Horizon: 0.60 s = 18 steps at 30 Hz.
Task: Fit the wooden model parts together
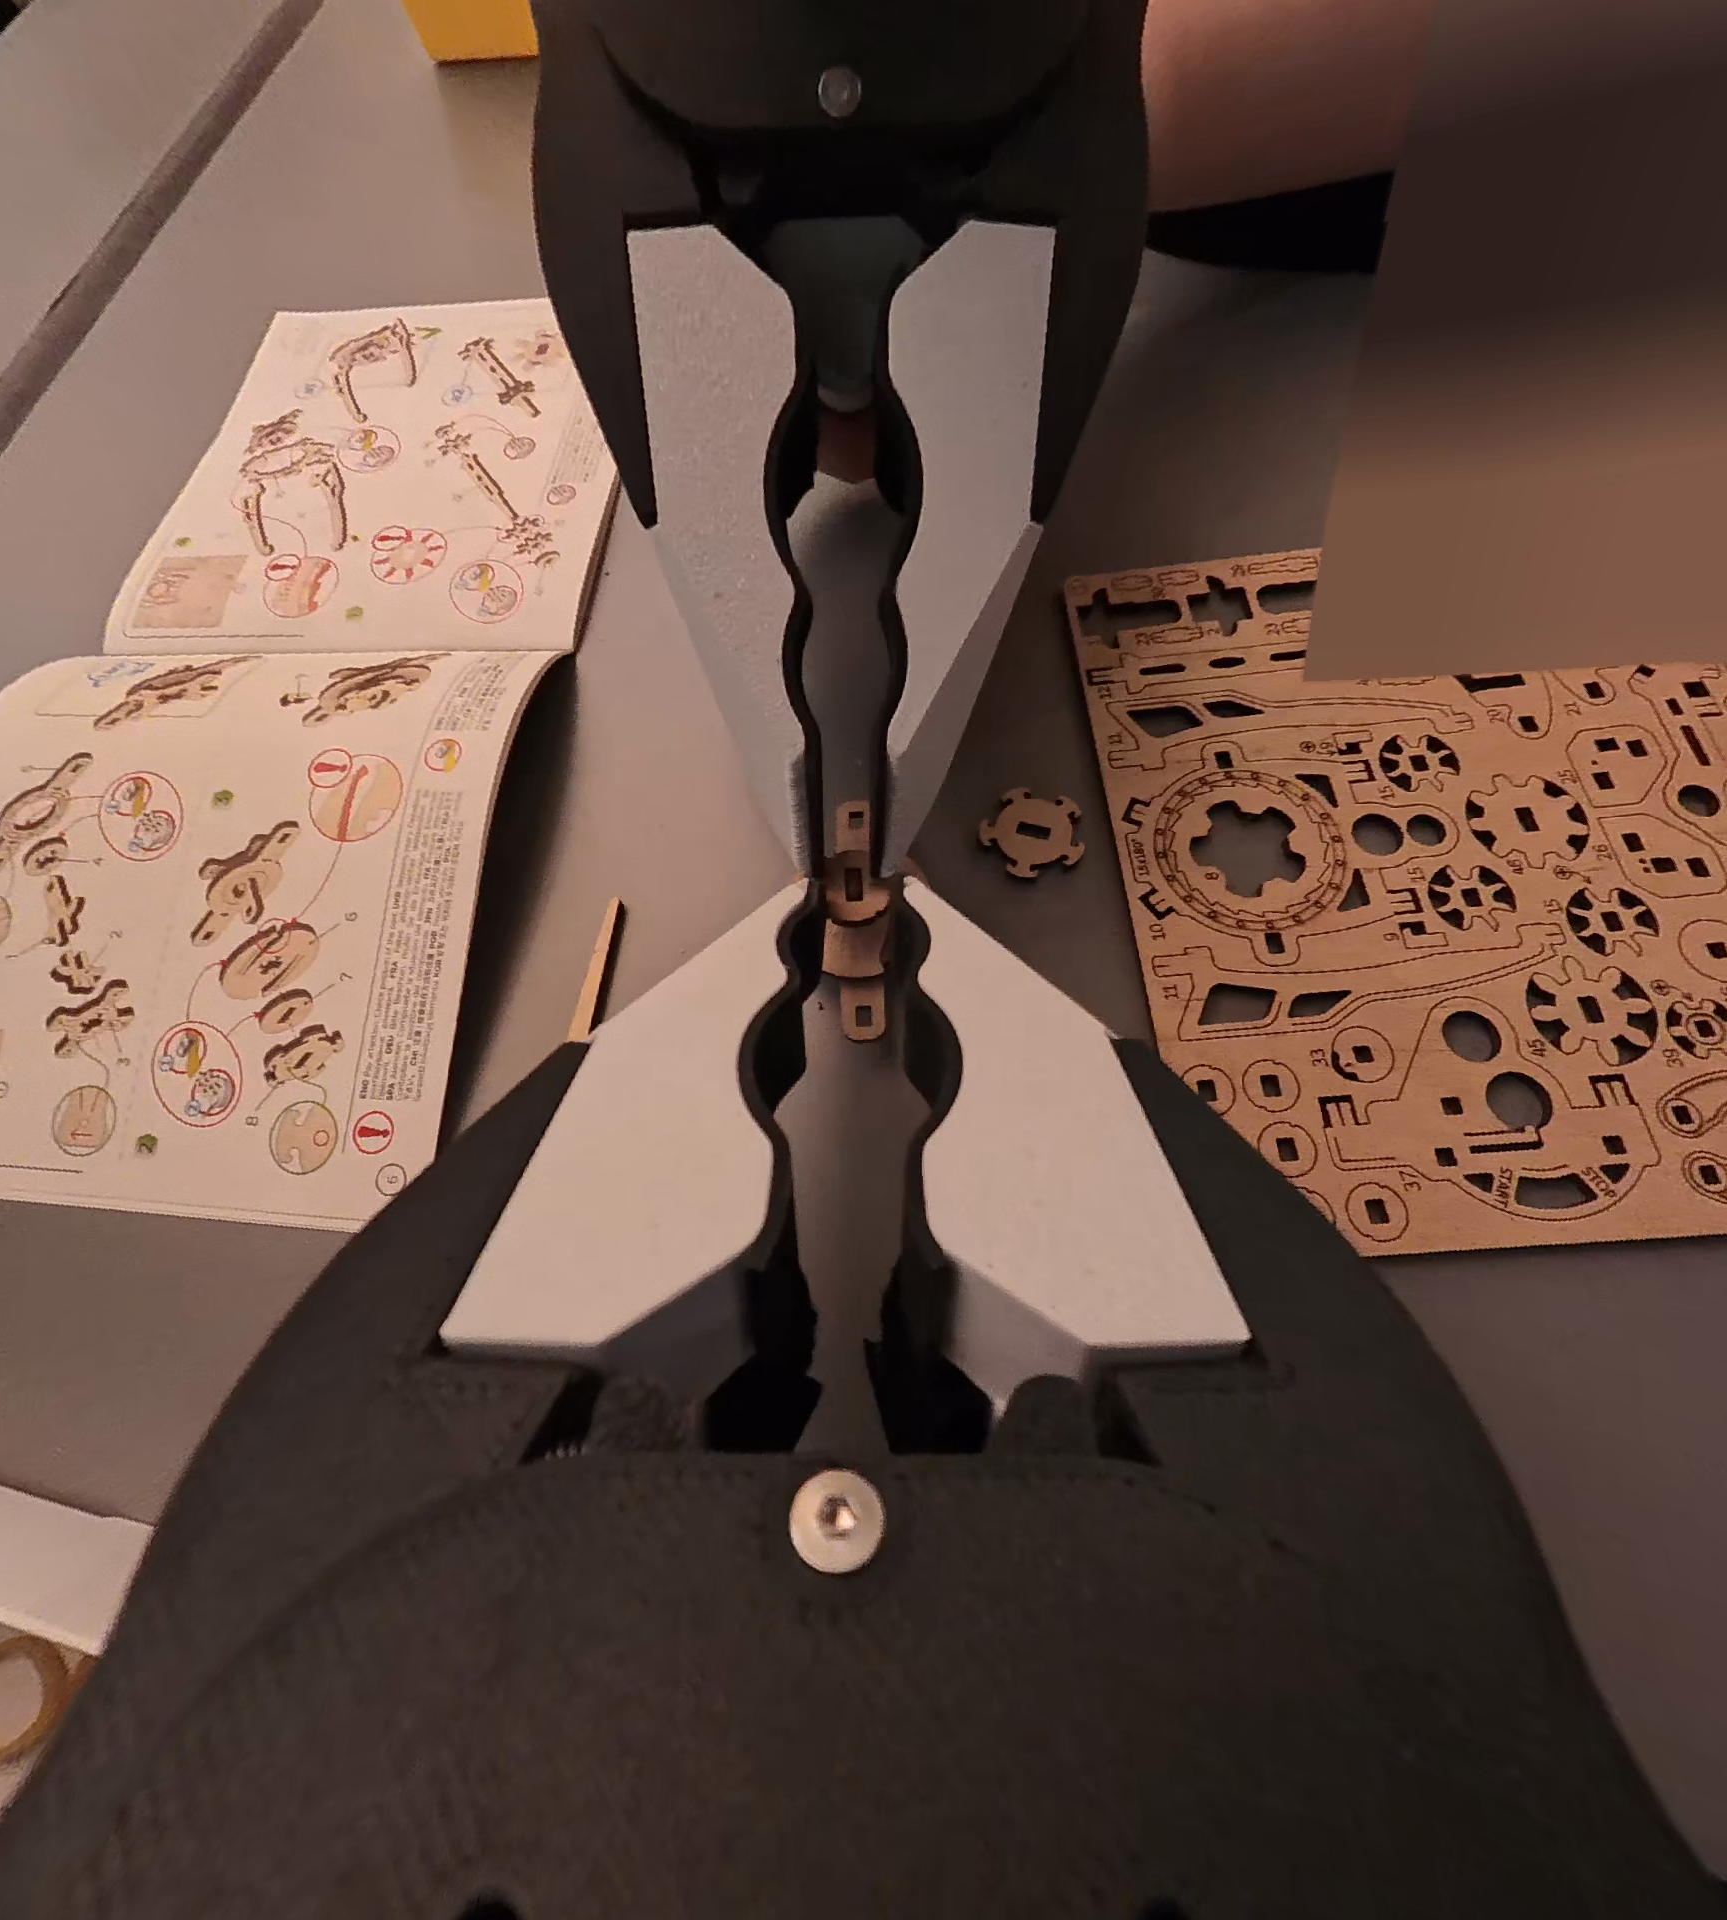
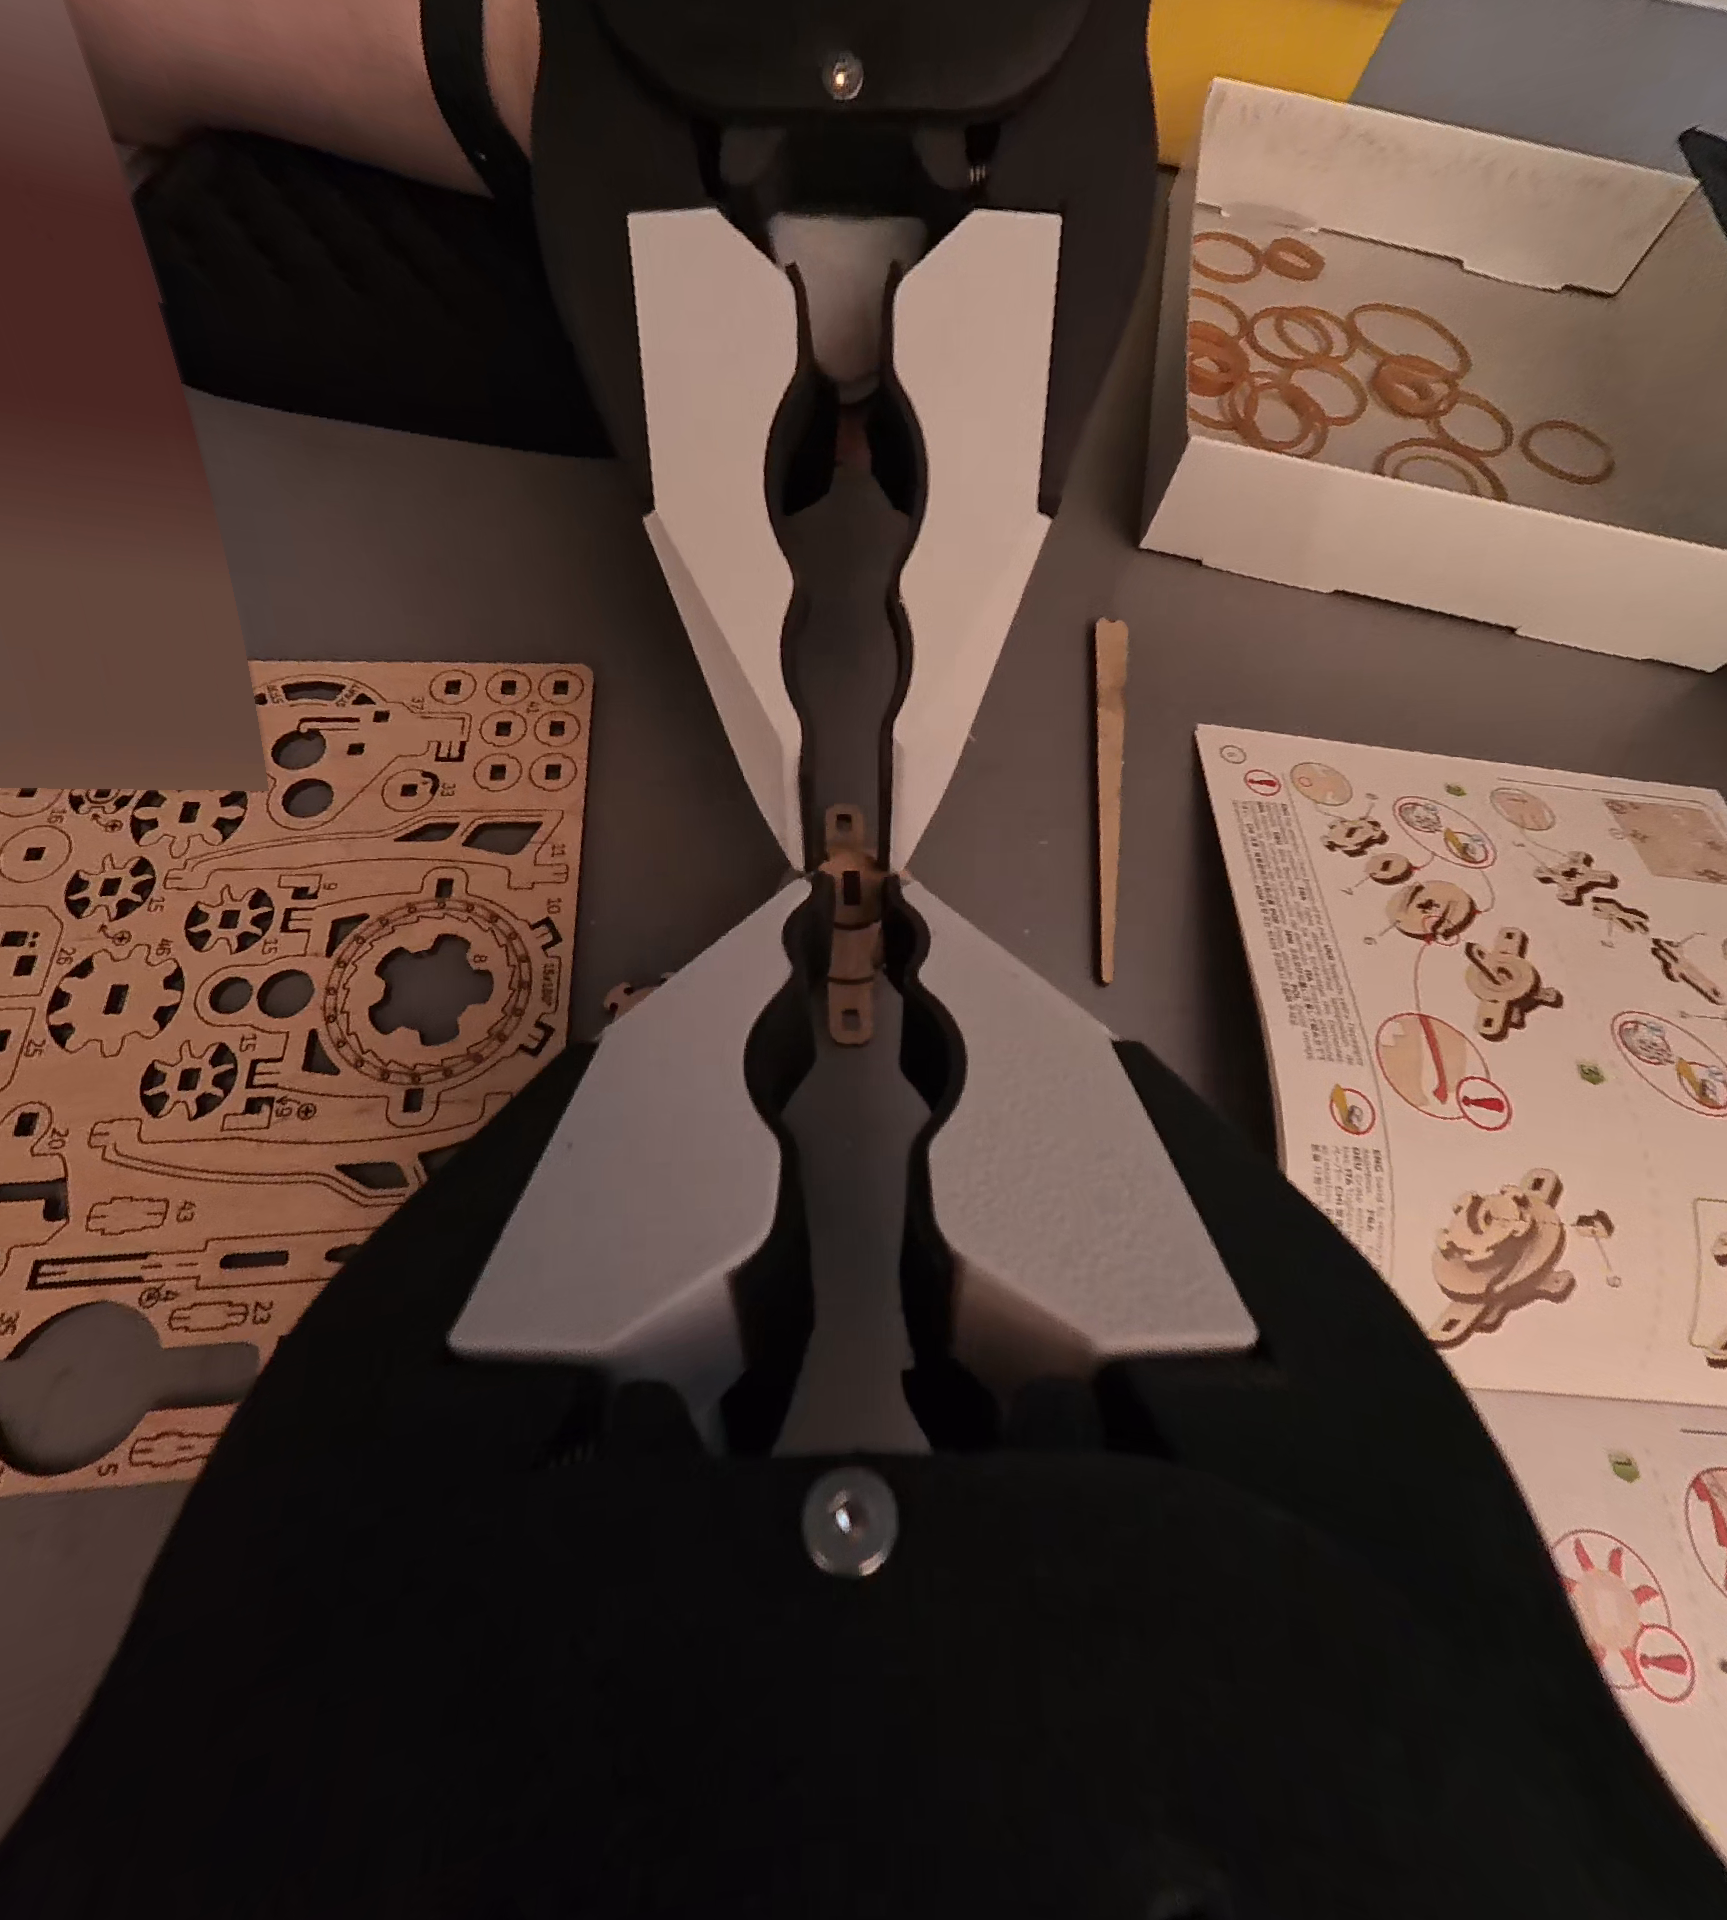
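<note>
My two grippers meet tip to tip above the grey table. Between them is a small wooden axle piece (image 1: 854,935) with a round disc (image 1: 851,900) slid onto it. My left gripper (image 1: 851,906) is shut on the axle's near end, which lies between its pads. My right gripper (image 1: 848,847) comes from the far side and is shut on the other end. In the right wrist view the same axle piece (image 2: 848,966) sits in my right gripper (image 2: 851,896), with the left gripper (image 2: 848,847) opposite. A loose wooden gear (image 1: 1032,862) lies on the table beside the tips.
A laser-cut wooden parts sheet (image 1: 1461,987) (image 2: 215,1039) lies on one side and an open instruction booklet (image 1: 215,883) (image 2: 1513,1039) on the other. A wooden stick (image 1: 597,971) (image 2: 1108,800) lies near the booklet. A white box (image 2: 1461,582) holds several rubber bands. A person's arm is at the far edge. My left and right fingertips are right by each other. From either gripper's tips it is about 4 centimetres to the loose wooden gear (image 1: 1032,862).
</note>
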Available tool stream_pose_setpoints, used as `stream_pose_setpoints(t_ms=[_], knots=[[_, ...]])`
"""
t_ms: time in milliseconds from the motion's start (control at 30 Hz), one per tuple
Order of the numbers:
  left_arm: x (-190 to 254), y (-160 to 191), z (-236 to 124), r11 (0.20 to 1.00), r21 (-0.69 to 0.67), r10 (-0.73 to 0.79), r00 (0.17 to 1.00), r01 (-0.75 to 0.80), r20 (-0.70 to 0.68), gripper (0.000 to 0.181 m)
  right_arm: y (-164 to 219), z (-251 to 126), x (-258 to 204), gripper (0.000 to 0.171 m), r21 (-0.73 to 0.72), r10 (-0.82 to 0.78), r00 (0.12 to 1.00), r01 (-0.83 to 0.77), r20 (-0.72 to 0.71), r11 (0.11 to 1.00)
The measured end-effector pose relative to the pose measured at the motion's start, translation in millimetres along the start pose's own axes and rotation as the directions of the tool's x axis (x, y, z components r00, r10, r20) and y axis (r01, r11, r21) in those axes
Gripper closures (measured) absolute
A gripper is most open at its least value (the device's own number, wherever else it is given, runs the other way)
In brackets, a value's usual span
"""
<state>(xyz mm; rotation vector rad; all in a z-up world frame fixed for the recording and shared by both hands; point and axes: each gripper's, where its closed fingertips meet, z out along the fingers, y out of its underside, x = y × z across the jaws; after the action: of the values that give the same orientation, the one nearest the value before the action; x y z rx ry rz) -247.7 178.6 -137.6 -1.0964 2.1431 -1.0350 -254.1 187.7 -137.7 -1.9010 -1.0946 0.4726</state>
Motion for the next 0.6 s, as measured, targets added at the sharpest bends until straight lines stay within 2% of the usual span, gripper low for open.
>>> stream_pose_setpoints(t_ms=[233, 400, 600], knots=[[0.2, 0.0, 0.5, 1.000, -0.009, 0.016, 1.000, -0.016, 0.024, 0.171, 0.7, 0.1, -0.8, 0.161, -0.024, 0.014, 1.000, -0.014, 0.000, 1.000], [-0.2, 0.1, 0.7, 0.997, -0.003, -0.080, 0.997, 0.080, -0.012, 0.171, 1.4, 0.3, -0.7, 0.161, -0.045, 0.019, 1.000, -0.019, -0.006, 0.999], [-0.2, 0.5, 1.0, 0.998, -0.028, -0.053, 0.999, 0.053, 0.005, 0.172, 2.3, 0.4, -1.0, 0.161, -0.055, 0.013, 1.000, -0.014, -0.012, 0.998]])
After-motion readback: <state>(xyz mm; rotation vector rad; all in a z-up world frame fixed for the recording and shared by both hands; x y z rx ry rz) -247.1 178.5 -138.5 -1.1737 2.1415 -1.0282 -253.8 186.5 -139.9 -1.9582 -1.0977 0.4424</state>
